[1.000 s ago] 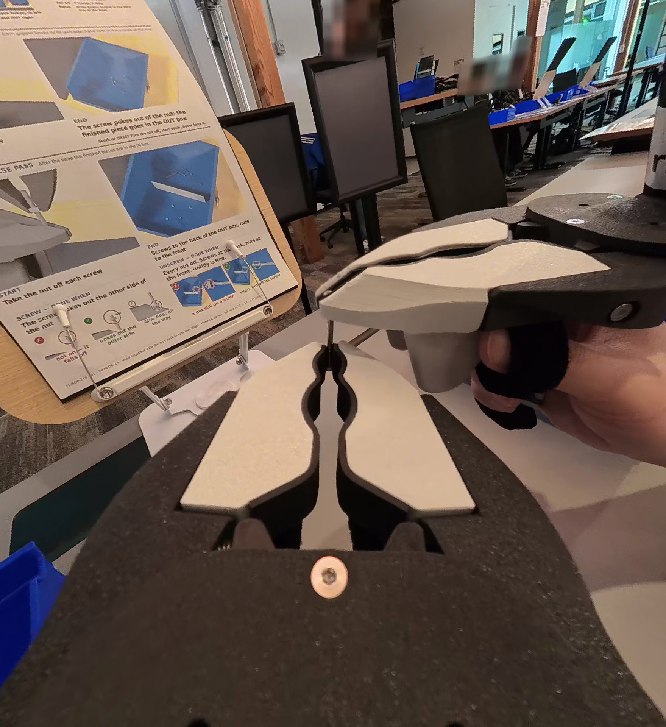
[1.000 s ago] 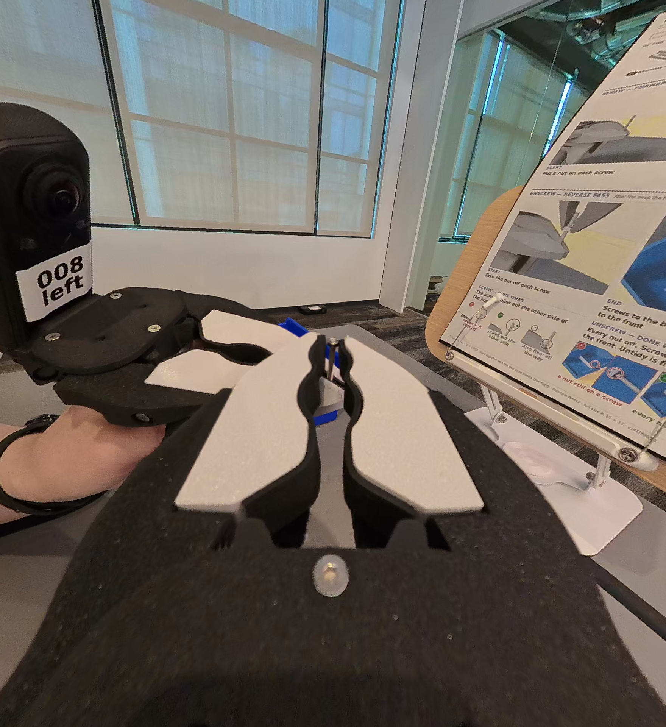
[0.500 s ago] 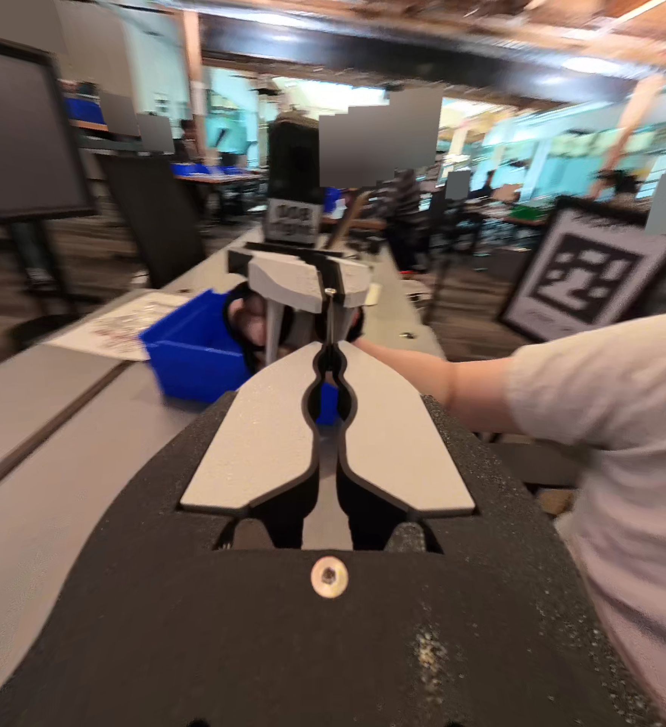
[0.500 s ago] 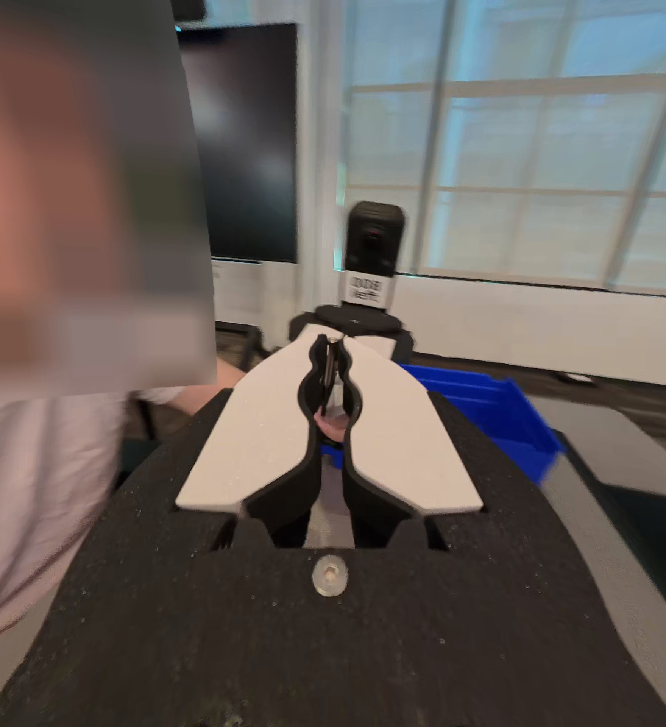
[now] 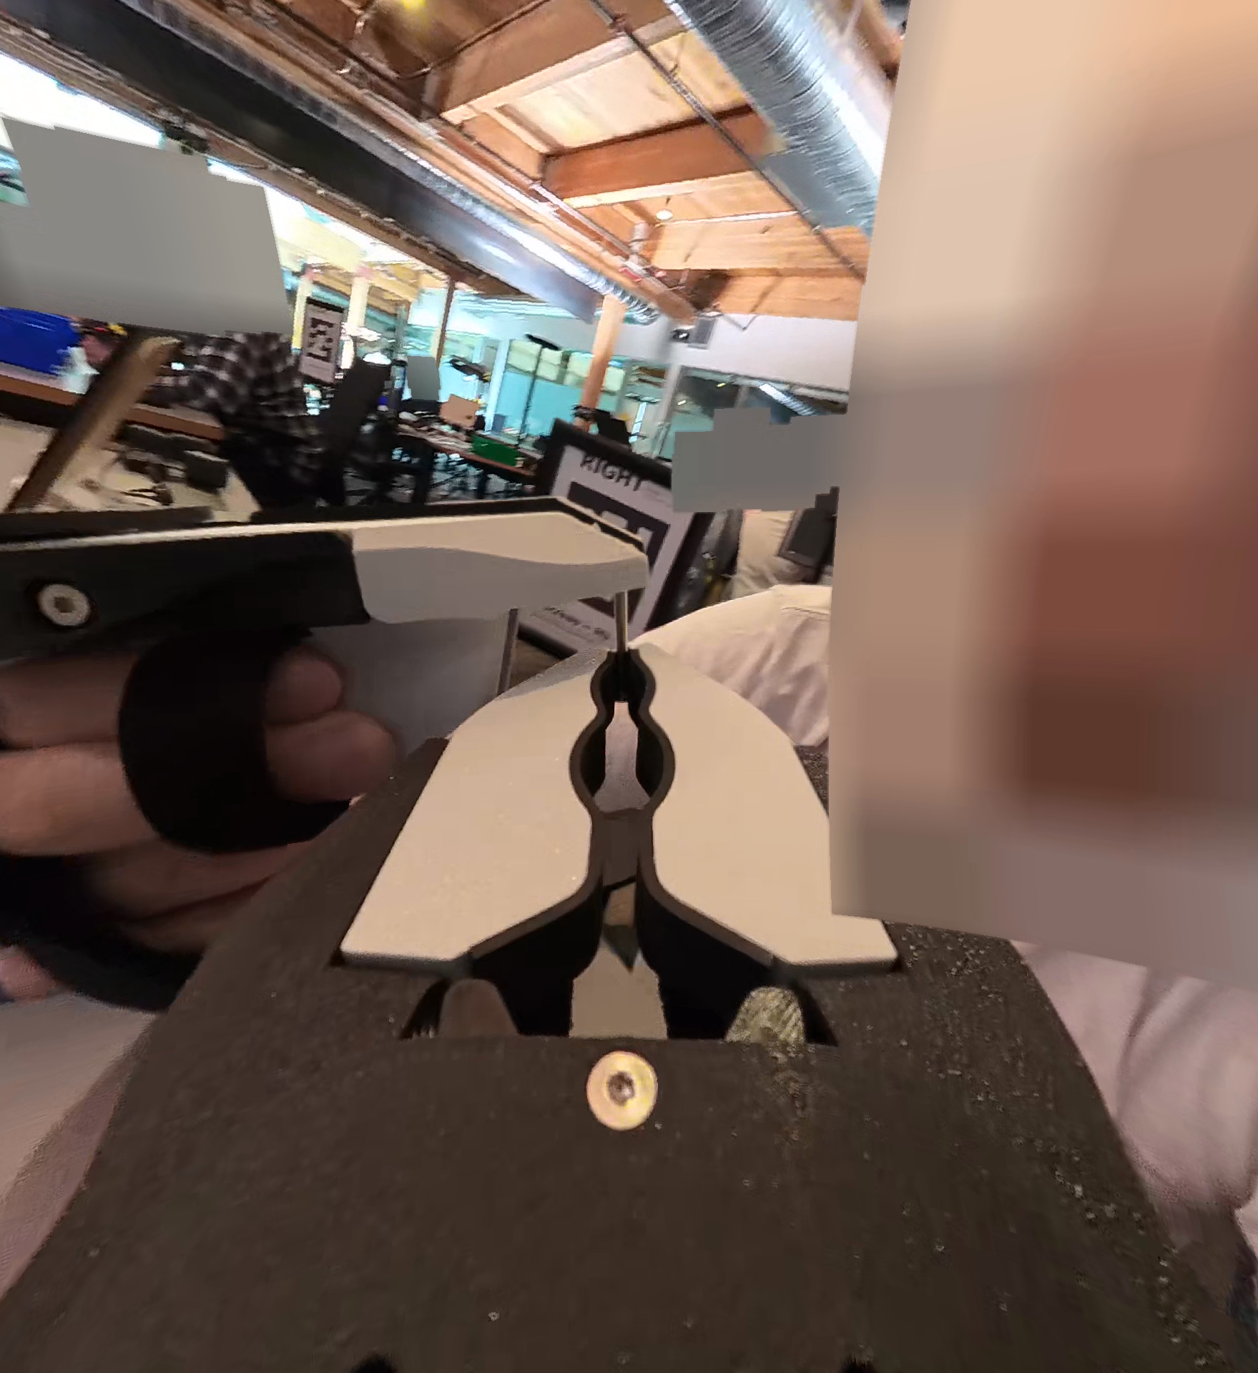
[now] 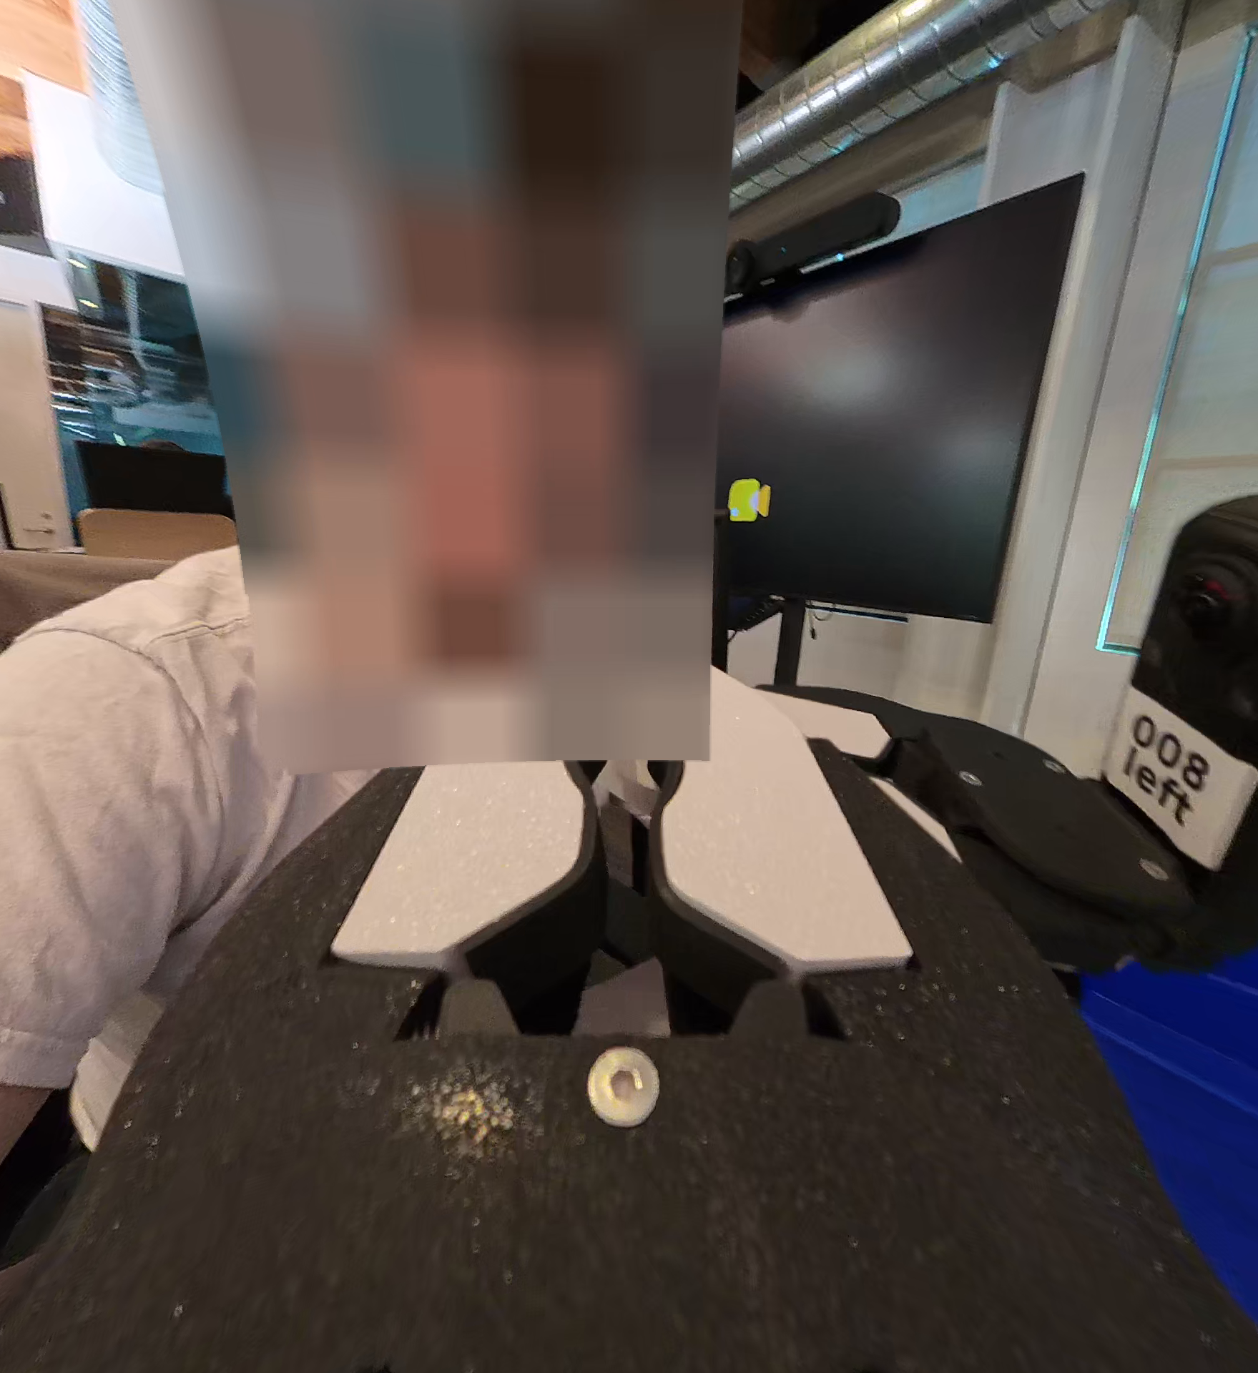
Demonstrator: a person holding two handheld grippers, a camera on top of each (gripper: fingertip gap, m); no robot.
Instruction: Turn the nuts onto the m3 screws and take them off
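In the left wrist view my left gripper point(image 5: 622, 657) is shut on the lower end of a thin m3 screw point(image 5: 620, 624) that stands up from its tips. My right gripper point(image 5: 629, 576) comes in level from the left. Its tips sit on the screw's upper end, and a hand point(image 5: 165, 743) holds it. I see no nut. In the right wrist view the right fingers point(image 6: 492, 839) lie close together, with their tips hidden behind a blurred patch. The left gripper's body point(image 6: 1019, 810) lies to the right.
Both grippers point toward the person in a white shirt point(image 6: 91, 780), close ahead. A blue bin point(image 6: 1205, 1077) sits low on the right below the left gripper. A dark monitor point(image 6: 871, 416) stands behind. A black-and-white marker board point(image 5: 611, 483) stands farther off. The tips of both grippers are at nearly the same place.
Both grippers have swung round together, from facing the instruction board to facing the person. They have stayed joined on the screw and closed throughout.
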